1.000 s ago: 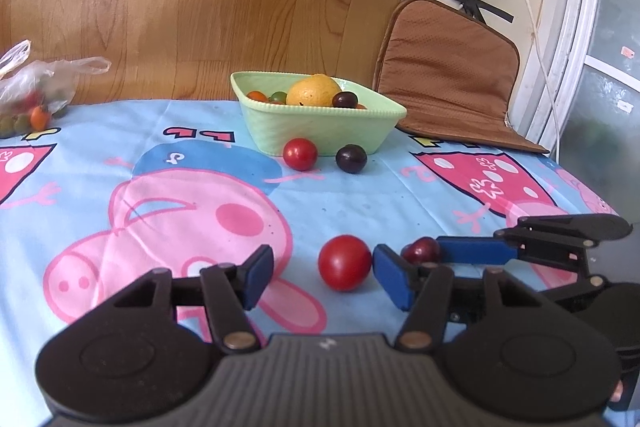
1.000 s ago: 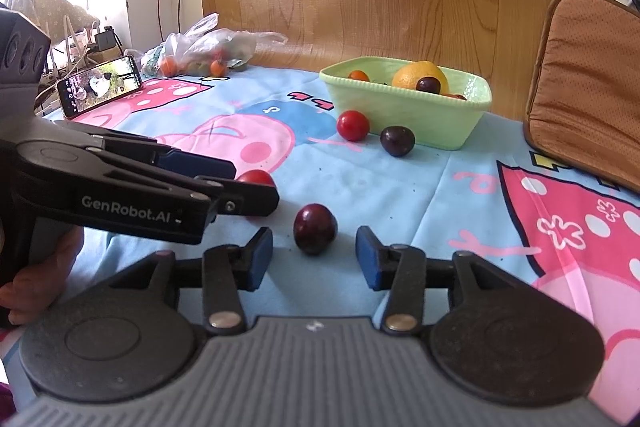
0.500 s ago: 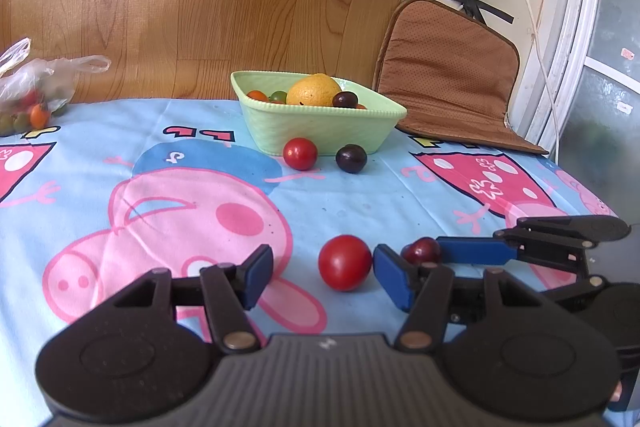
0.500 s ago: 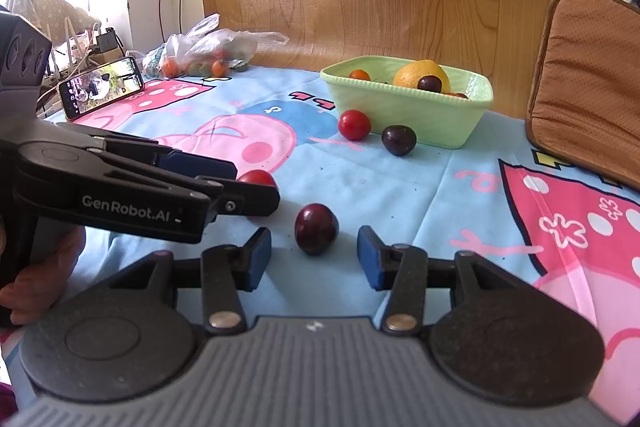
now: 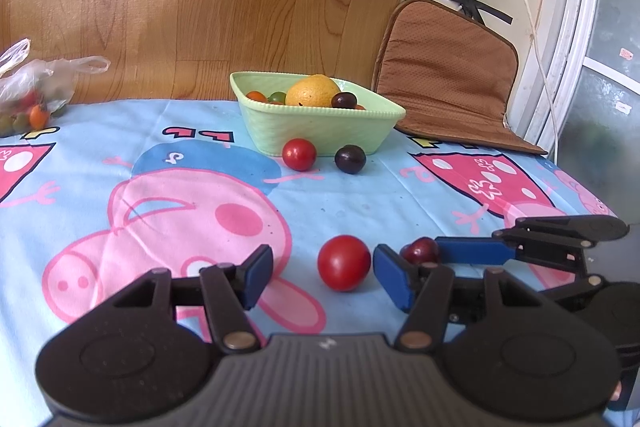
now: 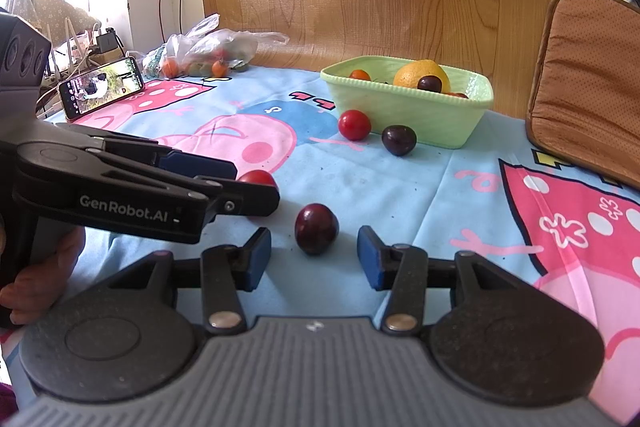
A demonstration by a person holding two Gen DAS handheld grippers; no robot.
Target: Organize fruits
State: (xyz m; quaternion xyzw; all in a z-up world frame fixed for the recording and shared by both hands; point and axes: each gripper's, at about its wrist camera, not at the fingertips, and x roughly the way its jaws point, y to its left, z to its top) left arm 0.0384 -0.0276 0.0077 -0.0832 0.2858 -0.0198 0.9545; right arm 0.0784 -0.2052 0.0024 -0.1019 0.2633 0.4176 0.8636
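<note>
My left gripper (image 5: 322,275) is open, low over the tablecloth, with a red tomato (image 5: 343,262) between its blue pads, nearer the right one. My right gripper (image 6: 314,254) is open with a dark red plum (image 6: 316,228) between its pads, not touched. That plum (image 5: 420,251) shows in the left wrist view behind the right gripper's finger. The tomato (image 6: 258,178) shows partly hidden behind the left gripper in the right wrist view. A green bowl (image 5: 320,131) at the back holds an orange (image 5: 313,90), a dark plum and small tomatoes.
A second red tomato (image 5: 299,154) and a dark plum (image 5: 350,159) lie just in front of the bowl. A plastic bag of small fruits (image 5: 28,99) sits at the far left. A phone (image 6: 102,87) stands at the left. A brown cushion (image 5: 448,75) leans at the right.
Both grippers stay open and have barely moved; the right wrist view has crept very slightly toward the plum.
</note>
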